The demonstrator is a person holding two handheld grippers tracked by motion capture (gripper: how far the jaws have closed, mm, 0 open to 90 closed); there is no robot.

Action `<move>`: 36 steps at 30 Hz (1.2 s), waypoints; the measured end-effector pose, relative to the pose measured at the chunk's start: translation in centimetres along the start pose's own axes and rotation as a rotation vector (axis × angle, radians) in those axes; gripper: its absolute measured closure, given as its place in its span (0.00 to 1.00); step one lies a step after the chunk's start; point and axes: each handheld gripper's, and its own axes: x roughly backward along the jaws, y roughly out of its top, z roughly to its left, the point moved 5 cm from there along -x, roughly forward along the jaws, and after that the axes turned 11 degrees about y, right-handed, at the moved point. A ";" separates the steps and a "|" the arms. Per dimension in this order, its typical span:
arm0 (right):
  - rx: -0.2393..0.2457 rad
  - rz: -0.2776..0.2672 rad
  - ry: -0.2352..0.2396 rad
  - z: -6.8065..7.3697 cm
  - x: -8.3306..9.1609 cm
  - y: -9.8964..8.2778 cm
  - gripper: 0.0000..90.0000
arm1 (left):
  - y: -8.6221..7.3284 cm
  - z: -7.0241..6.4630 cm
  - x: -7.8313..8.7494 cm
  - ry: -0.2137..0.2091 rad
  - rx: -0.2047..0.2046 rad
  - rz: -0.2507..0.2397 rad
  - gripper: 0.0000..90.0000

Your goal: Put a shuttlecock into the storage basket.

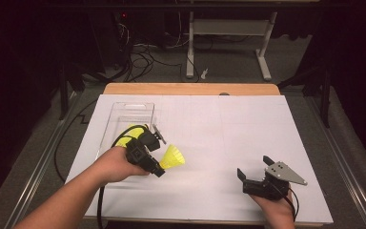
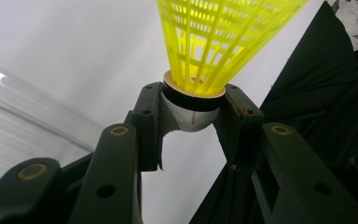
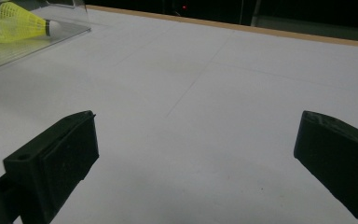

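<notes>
A yellow plastic shuttlecock [image 1: 173, 157] hangs above the white sheet, left of centre. My left gripper [image 1: 158, 168] is shut on its rounded cork base. In the left gripper view that base [image 2: 190, 114] sits pinched between the two black jaws of the left gripper [image 2: 191, 122], and the yellow skirt [image 2: 219, 37] fans upward. A clear plastic box [image 1: 129, 114] lies just behind the left hand, with another yellow shuttlecock [image 1: 129, 130] in it. My right gripper [image 1: 253, 167] rests at the lower right, open with nothing in it. In the right gripper view, the right gripper [image 3: 196, 154] has its jaws wide apart over bare sheet.
A white paper sheet [image 1: 228, 129] covers the wooden table [image 1: 190, 89]. The clear box [image 3: 37, 32] with a yellow shuttlecock [image 3: 16, 21] lies at the far left in the right gripper view. Cables and a desk frame stand on the floor beyond the table.
</notes>
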 end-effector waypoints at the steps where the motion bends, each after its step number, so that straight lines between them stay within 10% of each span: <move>1: 0.001 0.000 0.000 0.0 0.0 0.0 0.00 | 0.1 0.2 0.3 -0.002 0.002 -0.004 0.71; 24: 0.001 -0.002 -0.006 -0.1 0.0 0.0 0.00 | 0.8 5.0 2.5 0.052 0.040 -0.031 0.71; 36: 0.000 -0.002 -0.008 -0.2 0.1 0.0 0.00 | 0.8 8.9 2.6 0.101 0.126 -0.040 0.71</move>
